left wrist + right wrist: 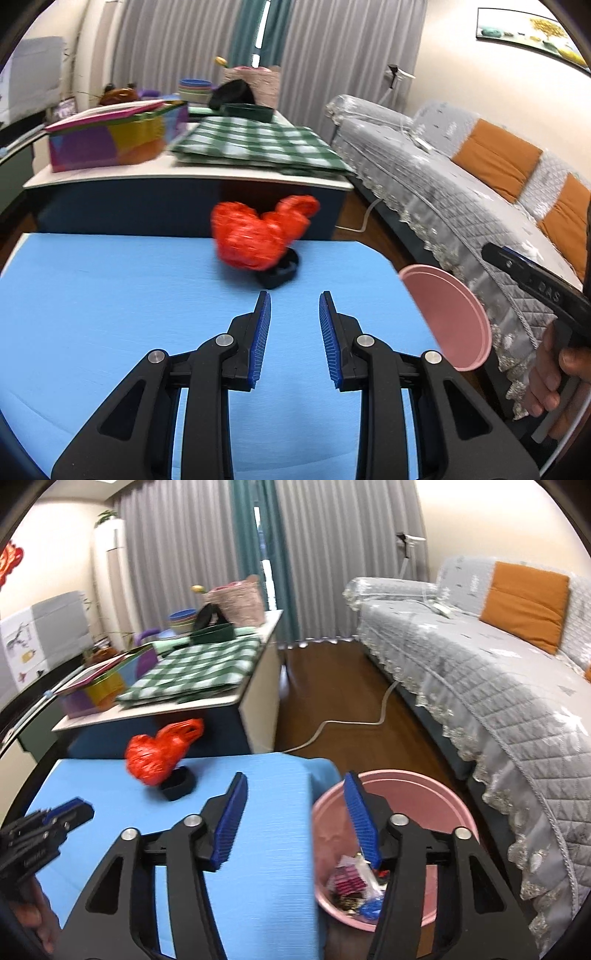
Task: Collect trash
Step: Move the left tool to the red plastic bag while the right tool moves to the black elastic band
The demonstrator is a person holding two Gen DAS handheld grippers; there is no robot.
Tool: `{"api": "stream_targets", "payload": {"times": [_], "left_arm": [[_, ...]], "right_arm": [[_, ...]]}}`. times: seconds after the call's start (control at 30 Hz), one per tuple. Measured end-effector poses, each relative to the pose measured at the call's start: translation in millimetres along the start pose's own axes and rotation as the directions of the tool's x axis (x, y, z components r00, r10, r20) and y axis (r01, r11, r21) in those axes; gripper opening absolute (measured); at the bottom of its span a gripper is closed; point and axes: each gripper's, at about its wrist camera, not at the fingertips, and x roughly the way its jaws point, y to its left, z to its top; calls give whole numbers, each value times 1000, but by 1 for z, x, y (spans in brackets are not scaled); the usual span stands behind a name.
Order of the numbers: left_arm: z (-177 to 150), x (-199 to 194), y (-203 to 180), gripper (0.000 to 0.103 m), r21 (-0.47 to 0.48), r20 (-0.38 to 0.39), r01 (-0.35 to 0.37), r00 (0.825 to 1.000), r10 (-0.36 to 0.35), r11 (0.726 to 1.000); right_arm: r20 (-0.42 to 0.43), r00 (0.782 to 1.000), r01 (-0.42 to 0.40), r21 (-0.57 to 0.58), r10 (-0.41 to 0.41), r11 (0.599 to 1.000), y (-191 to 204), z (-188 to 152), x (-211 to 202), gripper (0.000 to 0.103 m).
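Note:
A crumpled red plastic bag (258, 232) (159, 753) rests against a small black box (280, 273) (179, 782) at the far side of the blue table (110, 314) (110, 782). My left gripper (295, 299) hovers over the table just short of the box. It is open, with nothing between its blue pads. My right gripper (295, 779) is open too and empty. Its left finger is over the table's right edge and its right finger over the pink bin (443, 801) (450, 317). Several scraps of trash (351, 882) lie in the bin.
A hand (546, 384) holds the right gripper's handle beside the bin. Behind the blue table stands a low cabinet (255, 698) with a green checked cloth (255, 144) and a colourful box (107, 140). A grey-covered sofa (480, 672) lines the right side. A cable (347, 723) crosses the wooden floor.

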Motion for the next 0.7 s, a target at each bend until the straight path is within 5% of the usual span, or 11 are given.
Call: {"api": "stream_targets", "payload": {"times": [0.17, 0.7], "left_arm": [[3, -3, 33, 28, -36, 26, -53, 998, 54, 998], [12, 26, 96, 28, -169, 36, -118, 991, 125, 979]], "right_arm": [[-5, 998, -57, -50, 57, 997, 31, -8, 9, 31], [-100, 983, -163, -73, 155, 984, 85, -23, 76, 32]]}}
